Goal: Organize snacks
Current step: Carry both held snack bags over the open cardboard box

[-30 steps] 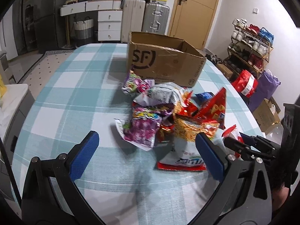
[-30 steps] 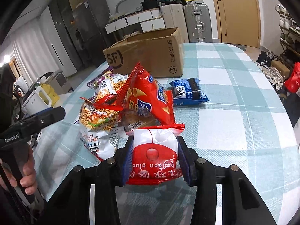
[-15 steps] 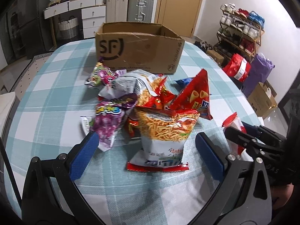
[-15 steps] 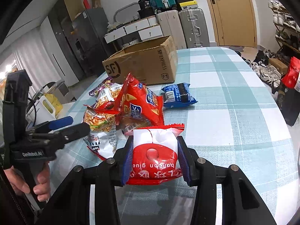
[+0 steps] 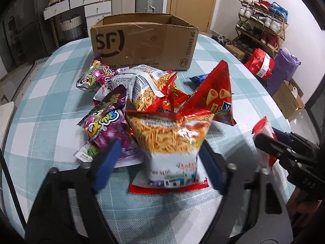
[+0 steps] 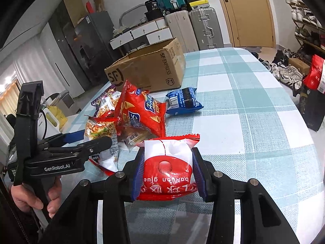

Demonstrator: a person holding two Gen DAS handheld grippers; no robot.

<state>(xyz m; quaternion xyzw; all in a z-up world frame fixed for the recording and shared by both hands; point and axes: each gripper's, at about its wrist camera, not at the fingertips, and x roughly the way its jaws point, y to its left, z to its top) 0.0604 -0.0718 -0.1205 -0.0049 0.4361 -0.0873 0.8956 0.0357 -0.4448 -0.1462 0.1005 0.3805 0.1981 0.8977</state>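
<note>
Checked teal-and-white cloth covers the round table (image 5: 50, 93), with suitcases, a door and a shoe rack behind it. At twelve o'clock in the left wrist view stands the open cardboard box (image 5: 142, 42), presumably where the snacks belong. Just in front of it lies the snack pile: purple candy bags (image 5: 105, 126) at nine o'clock of the heap, a red cone-snack bag (image 5: 217, 95) propped up at two o'clock, and a noodle-snack bag (image 5: 170, 140) nearest the camera. A blue packet (image 6: 183, 100) lies apart, beside the box.

The left gripper (image 5: 160, 160) has its blue pads spread on either side of the noodle-snack bag's lower half, one pad looking close to its right edge, though motion blur hides whether either touches. The right gripper (image 6: 166, 171) is clamped on a red-and-white packet (image 6: 167, 162), held above the cloth at the pile's four o'clock.

The step in hand looks like taking the noodle bag. To do it well, centre the pads across the bag's firm lower body rather than the puffed top, and close gently, since the air-filled film will slip or crush its contents if squeezed hard. Lift straight up first so that the red bag leaning on it slides off cleanly and does not drag along. Keep the right gripper out at four o'clock, clear of the path to the box.
</note>
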